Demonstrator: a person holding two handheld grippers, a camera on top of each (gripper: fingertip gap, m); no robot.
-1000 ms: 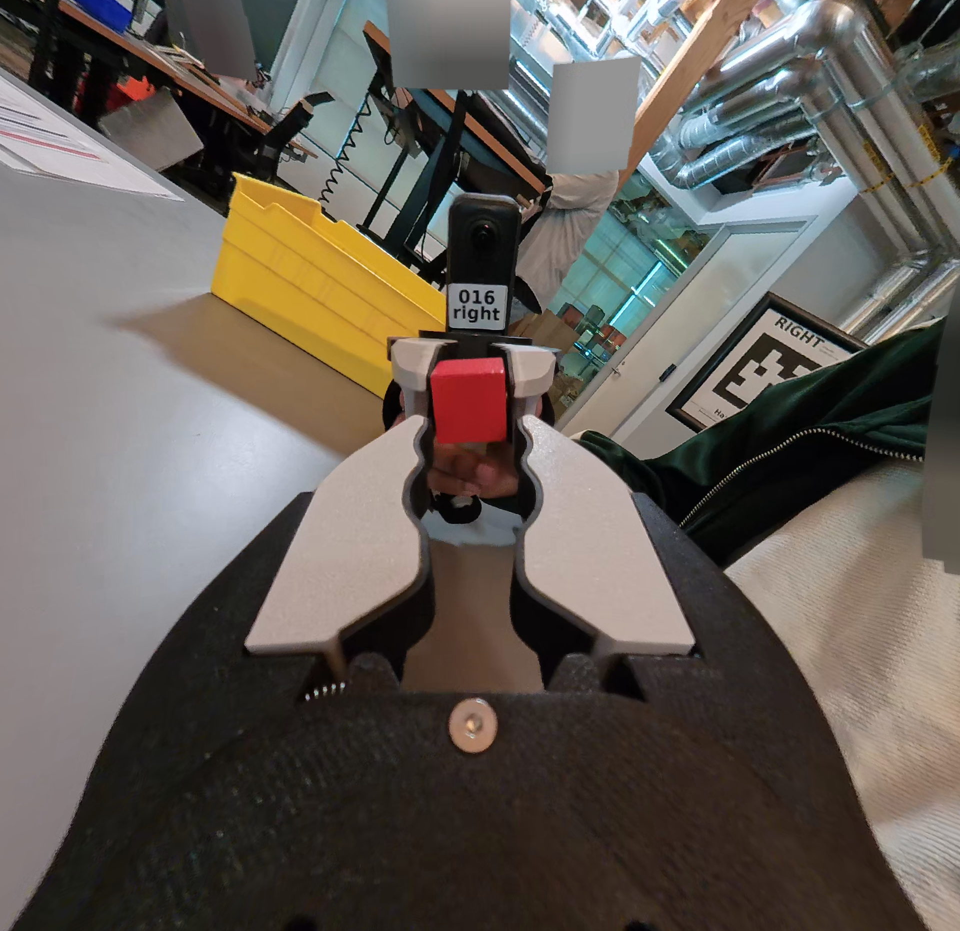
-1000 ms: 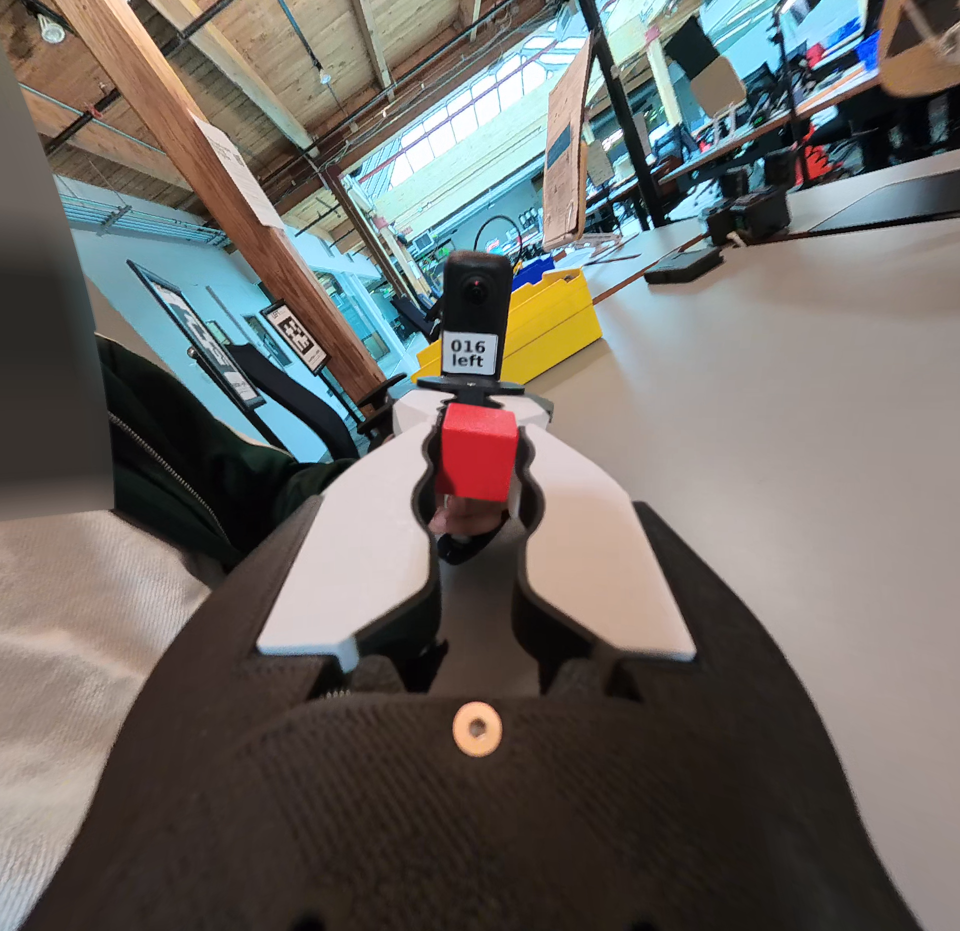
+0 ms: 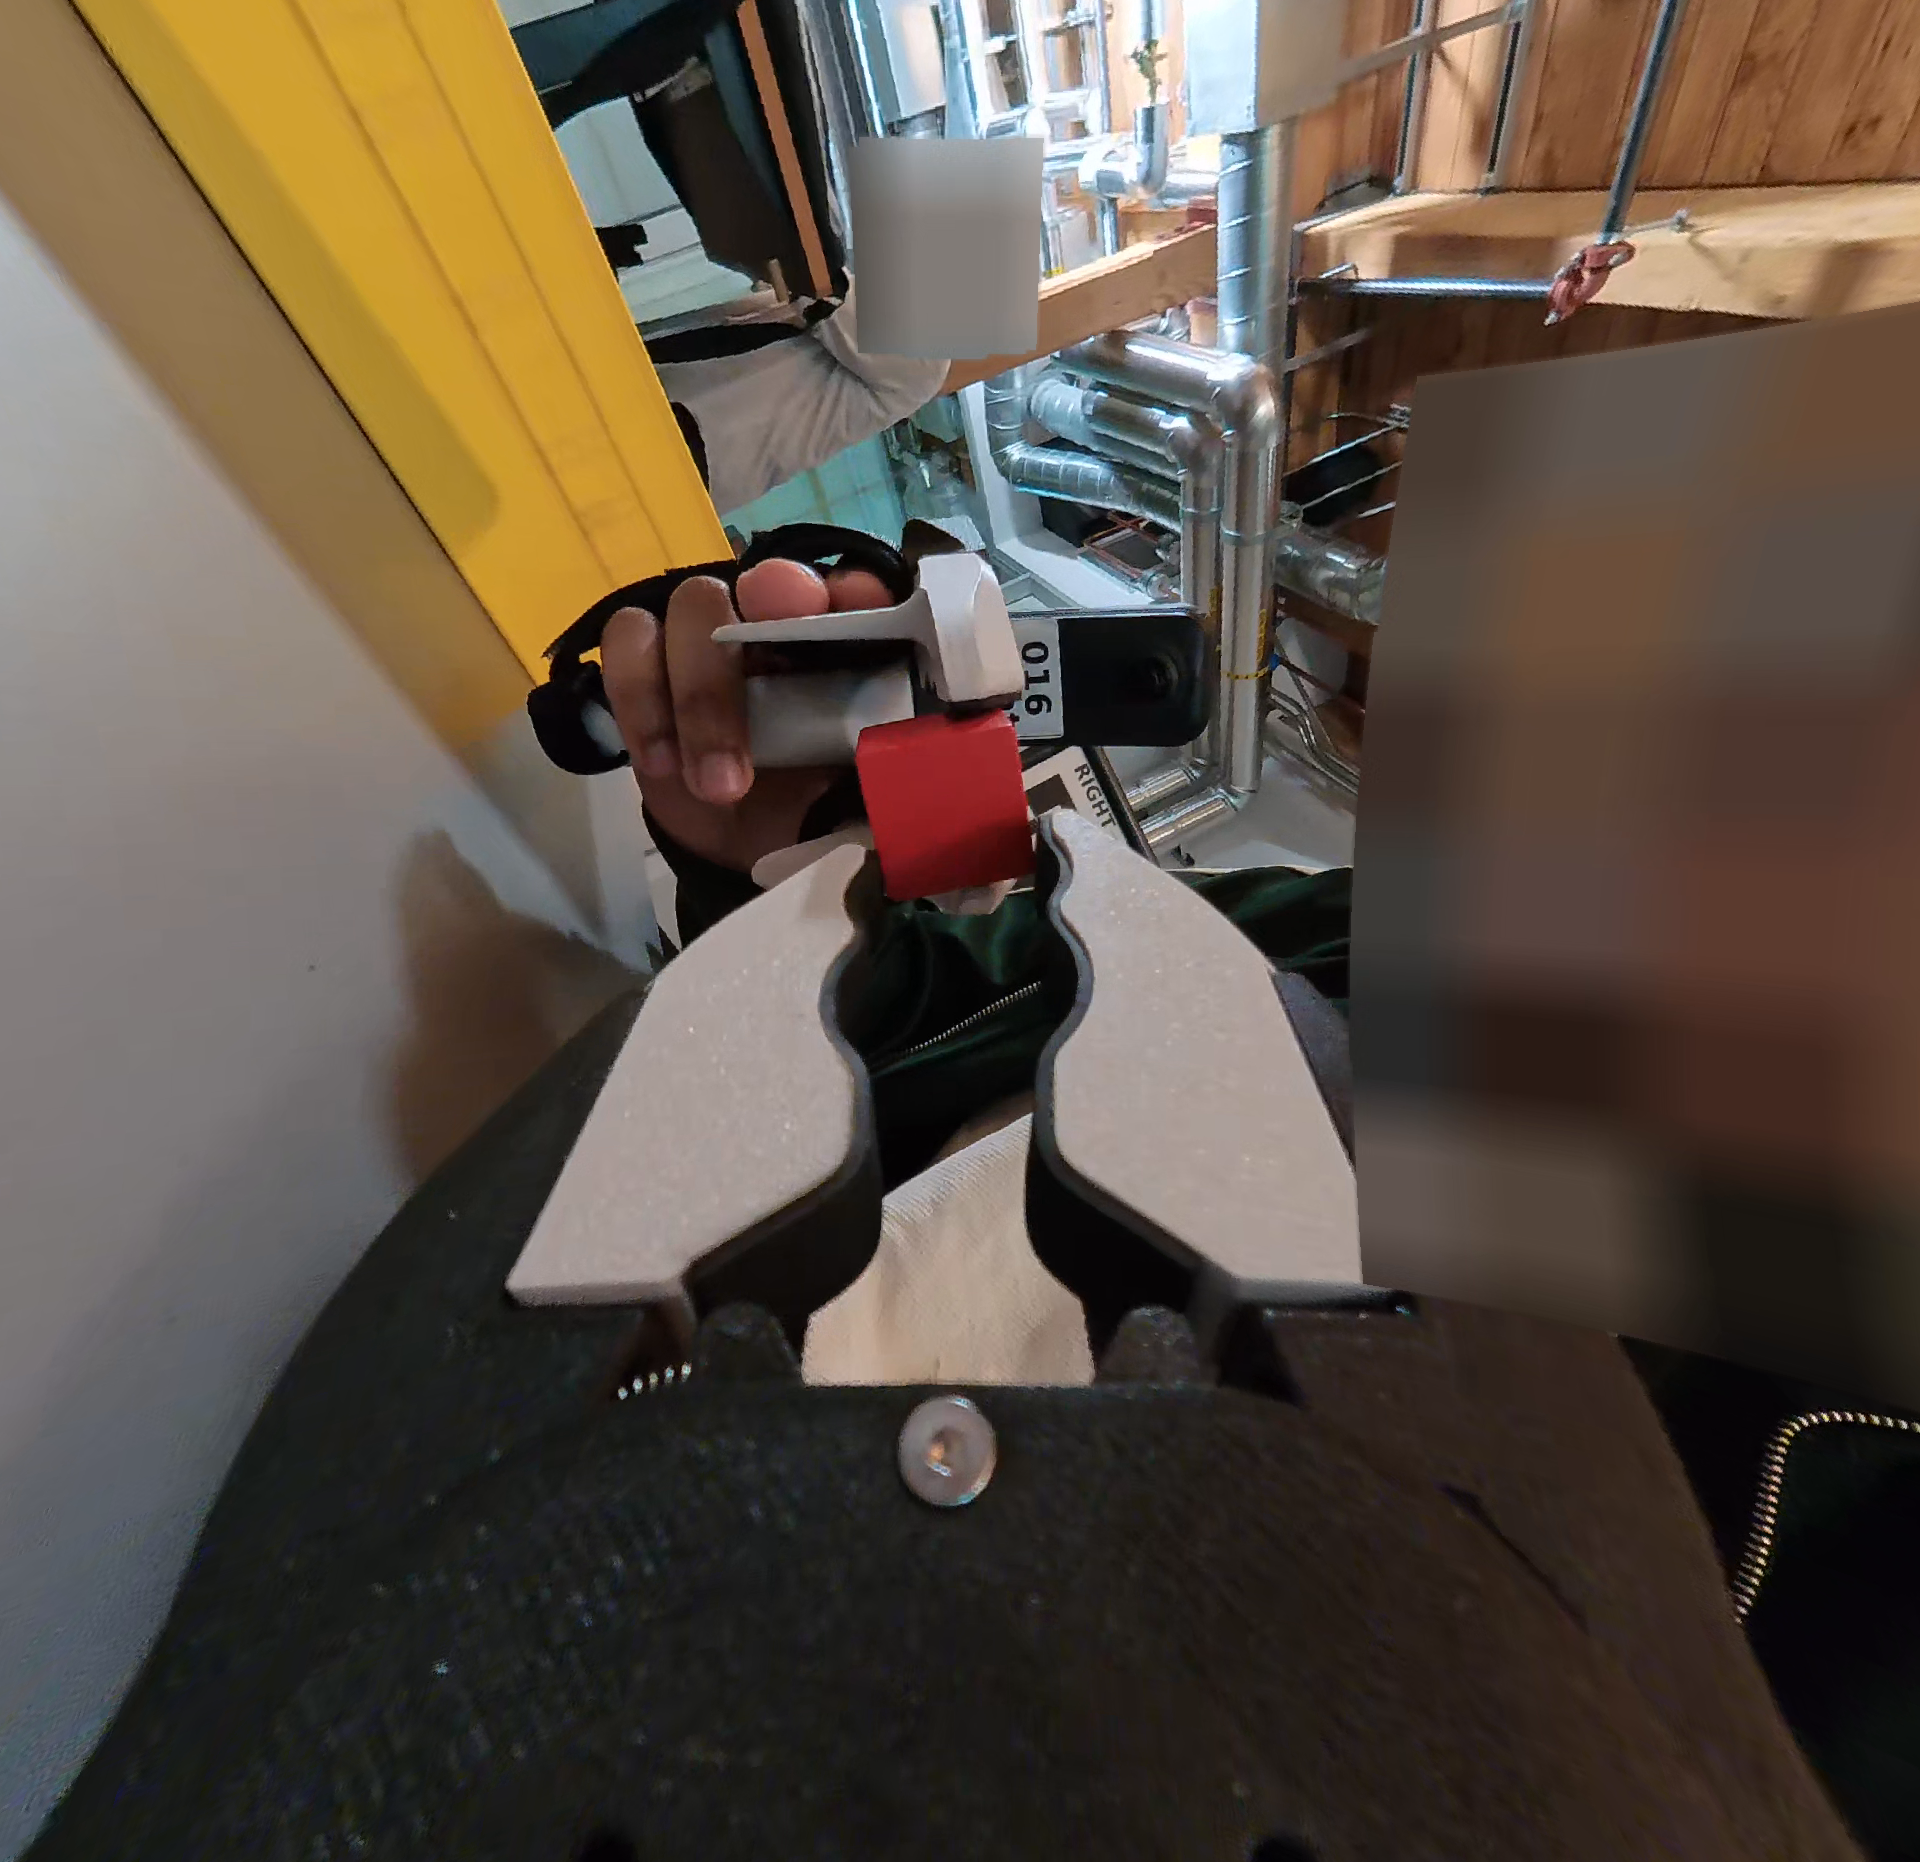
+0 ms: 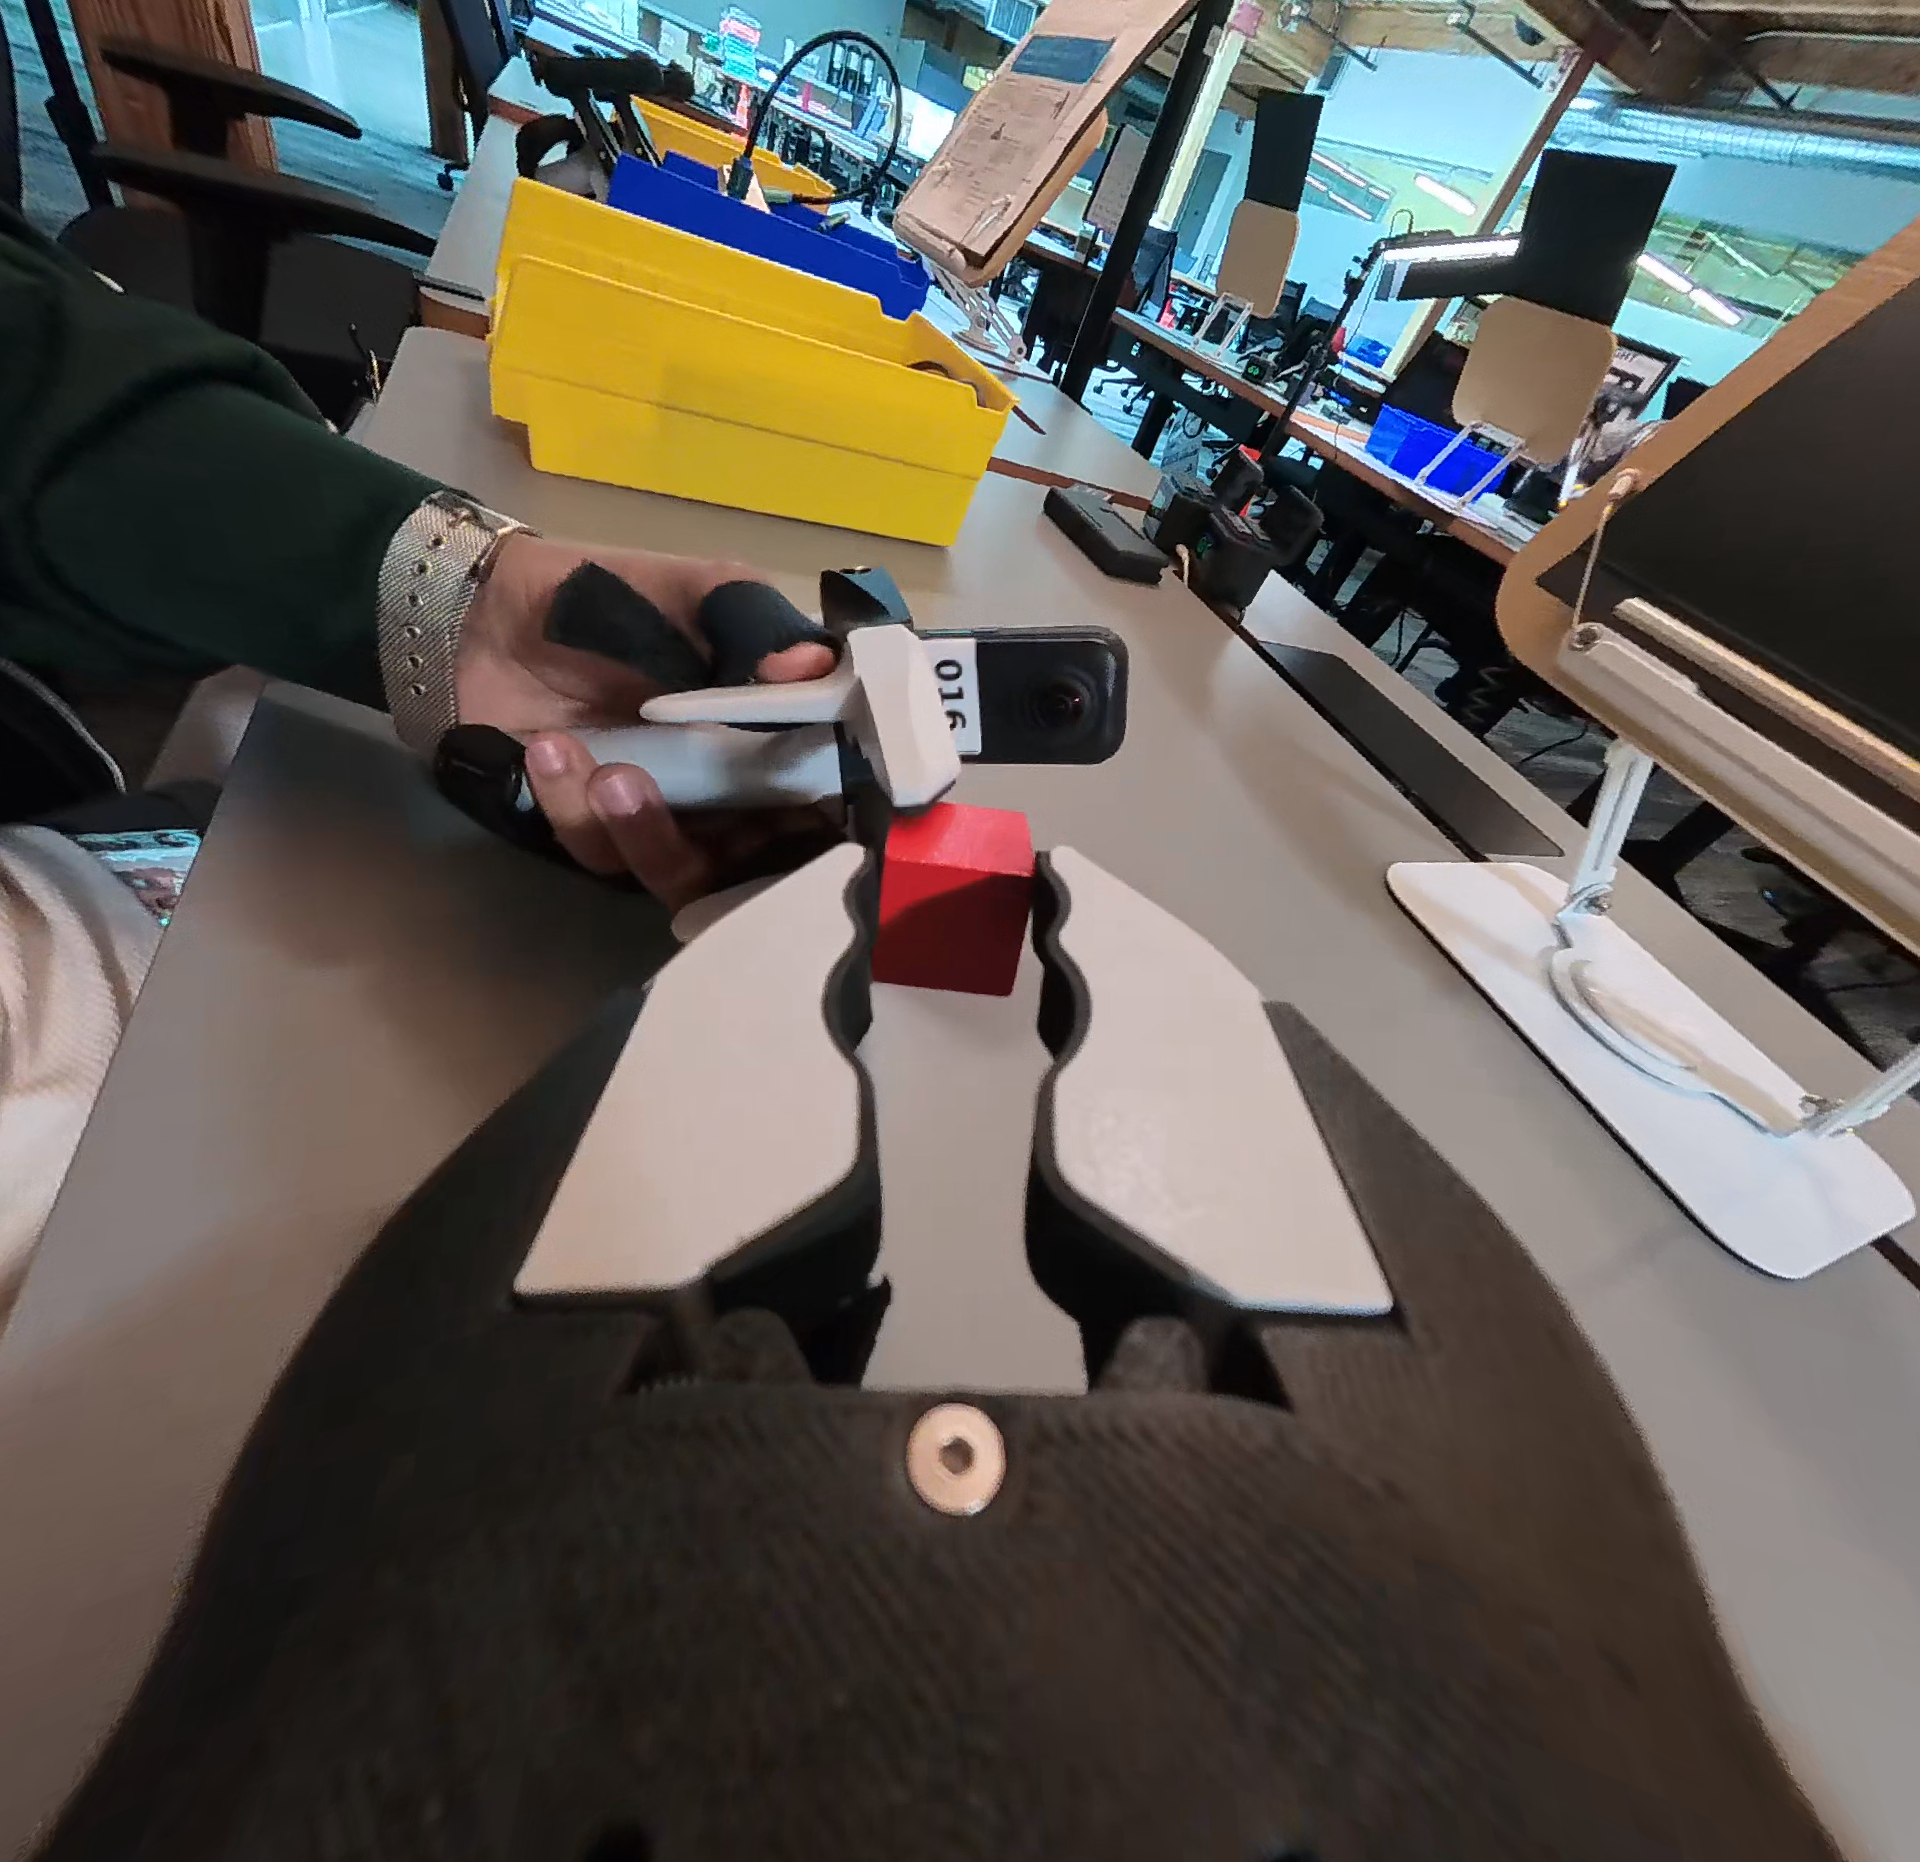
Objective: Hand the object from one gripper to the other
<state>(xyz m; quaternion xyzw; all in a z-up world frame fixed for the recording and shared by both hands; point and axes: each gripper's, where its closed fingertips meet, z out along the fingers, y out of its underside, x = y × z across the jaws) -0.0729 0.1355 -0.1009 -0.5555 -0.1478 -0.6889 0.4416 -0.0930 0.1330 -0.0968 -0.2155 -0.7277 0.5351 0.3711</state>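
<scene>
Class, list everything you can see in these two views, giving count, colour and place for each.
red cube: one, red, between both grippers' fingertips
yellow bins: two, yellow, far side of the table
blue bin: one, blue, behind the yellow bins
table: one, grey, under the bins
board stand: one, white base, table's right side
black devices: several, black, right of the bins
office chair: one, black, beyond the table
left hand: one, holding the left gripper
right hand: one, holding the right gripper
left gripper: one, white fingers, on the cube
right gripper: one, white fingers, on the cube
</scene>
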